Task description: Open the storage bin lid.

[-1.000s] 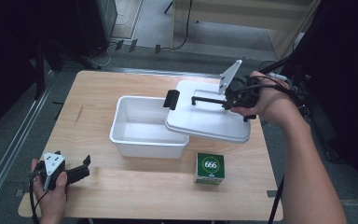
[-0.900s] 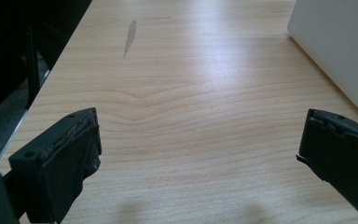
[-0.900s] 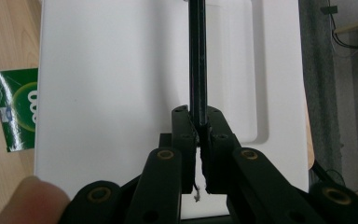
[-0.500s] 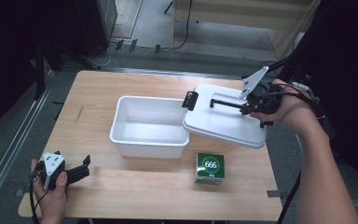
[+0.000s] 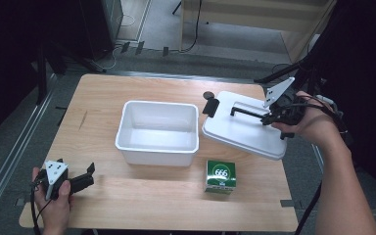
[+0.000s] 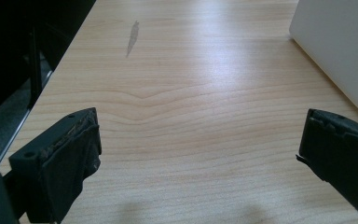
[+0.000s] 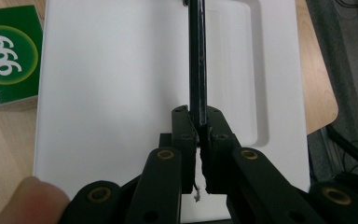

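Item: white lid point(image 5: 245, 128), flat moulded plastic with a thin black handle point(image 5: 247, 111) along its top. Held tilted over the table's right side, just right of the open white bin point(image 5: 157, 132). Likely light and stiff, smooth enough to slip; the handle looks the only sound purchase. Right gripper point(image 7: 200, 133): clenched on that handle. Left gripper point(image 6: 198, 149): jaws spread, nothing between them, at the near left corner. Green box point(image 5: 221, 176): near the lid, on the wooden table point(image 5: 103, 98).
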